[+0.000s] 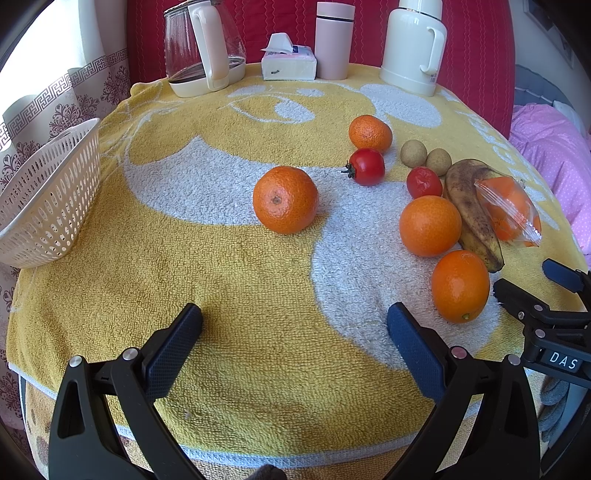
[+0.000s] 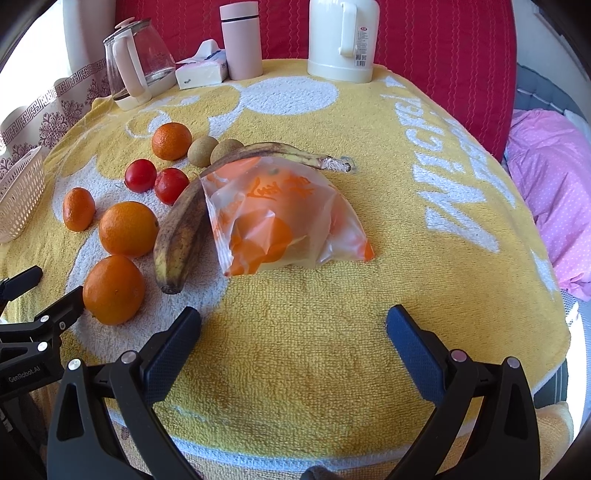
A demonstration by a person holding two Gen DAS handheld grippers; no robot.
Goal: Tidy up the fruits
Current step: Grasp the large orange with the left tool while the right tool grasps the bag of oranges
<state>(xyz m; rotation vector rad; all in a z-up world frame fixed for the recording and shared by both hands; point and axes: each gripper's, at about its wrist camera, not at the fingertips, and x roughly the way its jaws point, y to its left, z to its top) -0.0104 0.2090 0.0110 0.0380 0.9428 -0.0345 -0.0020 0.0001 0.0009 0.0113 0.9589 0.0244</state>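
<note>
Both handheld grippers hover with jaws spread wide and nothing between them above the near edge of a yellow-and-white towel point(image 1: 221, 266): the left gripper point(image 1: 294, 325) faces a lone mandarin point(image 1: 285, 199), while the right gripper point(image 2: 293, 325) points at a bagged orange point(image 2: 284, 218) in printed translucent plastic. By the look of it, the sorting has not begun. The white slotted basket point(image 1: 48, 195), the likely destination, sits at the towel's left edge, well apart from the fruit; what shows of its inside is bare, though part of it lies out of view. Every fruit lies loose on the towel, to the right of the basket: the lone mandarin nearest it, then a cluster of two larger oranges point(image 1: 430, 225), a smaller mandarin point(image 1: 370, 133), two tomatoes point(image 1: 366, 166), two small brown round fruits point(image 1: 413, 152) and a spotted, overripe banana point(image 1: 472, 210), which touches the bagged orange at the cluster's far side. All of it appears left to gather. Beyond the fruit, along the towel's far edge, stand a glass kettle point(image 1: 203, 44), a tissue pack point(image 1: 288, 61), a pink tumbler point(image 1: 334, 40) and a cream thermos jug point(image 1: 412, 48) against a red quilted backdrop point(image 1: 277, 22). A patterned curtain point(image 1: 55, 96) hangs behind the basket; pink dotted bedding point(image 2: 546, 192) lies off the opposite side.
</note>
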